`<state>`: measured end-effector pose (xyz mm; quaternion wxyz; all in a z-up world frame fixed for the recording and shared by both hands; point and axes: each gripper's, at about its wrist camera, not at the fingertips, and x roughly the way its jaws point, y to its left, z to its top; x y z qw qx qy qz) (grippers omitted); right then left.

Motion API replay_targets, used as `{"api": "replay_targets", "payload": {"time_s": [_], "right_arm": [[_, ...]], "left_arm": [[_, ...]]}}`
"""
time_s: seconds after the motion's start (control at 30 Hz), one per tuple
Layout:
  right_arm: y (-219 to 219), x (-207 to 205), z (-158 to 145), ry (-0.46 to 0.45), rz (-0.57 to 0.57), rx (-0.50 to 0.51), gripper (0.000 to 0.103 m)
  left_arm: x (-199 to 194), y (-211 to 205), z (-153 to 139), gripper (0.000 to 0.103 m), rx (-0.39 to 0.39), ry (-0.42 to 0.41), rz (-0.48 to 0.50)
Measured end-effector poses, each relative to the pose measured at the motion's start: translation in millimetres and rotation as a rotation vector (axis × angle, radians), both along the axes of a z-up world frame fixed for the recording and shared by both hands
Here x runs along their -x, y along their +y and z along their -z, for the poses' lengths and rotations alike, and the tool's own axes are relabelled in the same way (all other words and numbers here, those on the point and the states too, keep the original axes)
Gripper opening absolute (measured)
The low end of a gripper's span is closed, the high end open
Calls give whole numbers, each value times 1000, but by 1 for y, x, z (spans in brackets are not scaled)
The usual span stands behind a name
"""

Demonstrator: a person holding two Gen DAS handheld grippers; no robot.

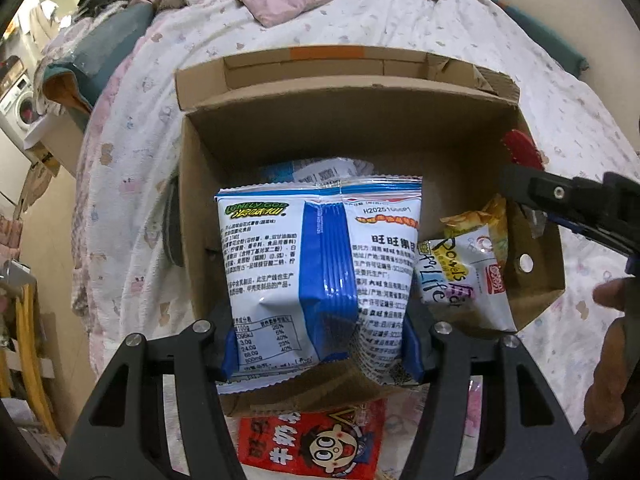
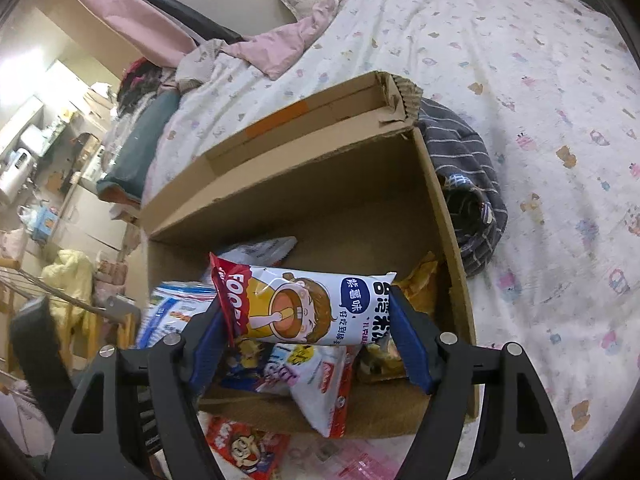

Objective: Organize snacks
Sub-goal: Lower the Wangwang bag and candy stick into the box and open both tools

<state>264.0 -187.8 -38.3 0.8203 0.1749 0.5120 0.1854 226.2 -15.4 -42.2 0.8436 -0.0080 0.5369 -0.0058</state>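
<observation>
my left gripper (image 1: 316,344) is clamped across the lower part of a puffy blue-and-white foil snack bag (image 1: 318,264), one pad pressed into each side edge, and the bag hangs over the open brown cardboard box (image 1: 344,128) that sits on the patterned bedsheet (image 1: 440,28). my right gripper (image 2: 310,334) holds a long white-and-red snack packet with a cartoon child on it (image 2: 304,304), its blue pads (image 2: 408,336) squeezing the two ends, also above the box, toward its near wall.

both packs look light and air-filled. the foil skin is slick and gives under the pads; the blue-and-white bag already dents in at its middle seam, so i judge that more squeeze would crush what is inside rather than hold it better. the crimped end seals are the stiffest parts and would be the safest hold; gripping across the belly, as i do now, works only while the air cushion lasts.

inside the box, against its right wall, lie a small white pouch with handwritten-style lettering (image 1: 460,276) and a yellow crinkled wrapper (image 1: 488,220); another pale pack lies toward the far wall under my bag. a red packet with a cartoon face (image 1: 312,444) lies on the sheet just outside the near wall of the box, not yet gathered.
</observation>
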Motion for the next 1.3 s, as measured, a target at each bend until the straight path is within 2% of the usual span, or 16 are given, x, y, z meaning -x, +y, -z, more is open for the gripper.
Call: {"api": "replay_targets", "payload": {"time_s": [0.13,0.27,0.43,0.53,0.6,0.7,0.87,1.07,1.13,1.17,1.2,1.3], "right_arm": [[-3,-4,5,18,21,2,76],[-5,-3,3,-6,45,15,80],[-5,-3,6,6,40,14,83],[-4,-3,5,-1,40,12,92],[-3,-2,4,-15,37,7,103],[-2,1,1,-53,44,20,103],[-2,0,0,-49,49,21,103],[-5,3,-5,-68,60,13,103],[-6,5,-9,-92,63,16,103],[-7,7,-12,-106,65,11,103],[-8,8,-14,-112,66,6,103],[-11,11,-16,-113,74,-8,103]], "left_arm": [[-3,2,3,59,2,12,-8],[-3,1,1,60,-25,1,-16],[-4,1,4,72,-3,41,-7],[-3,3,2,77,3,47,-12],[-3,2,0,77,-26,36,-11],[-1,1,-2,77,-37,26,-9],[-1,0,-3,77,-57,26,-16],[2,6,-11,77,-12,-25,-28],[3,8,-16,86,-2,-48,-36],[3,9,-18,95,9,-54,-38],[4,10,-19,99,21,-57,-42],[5,15,-20,99,34,-50,-59]]}}
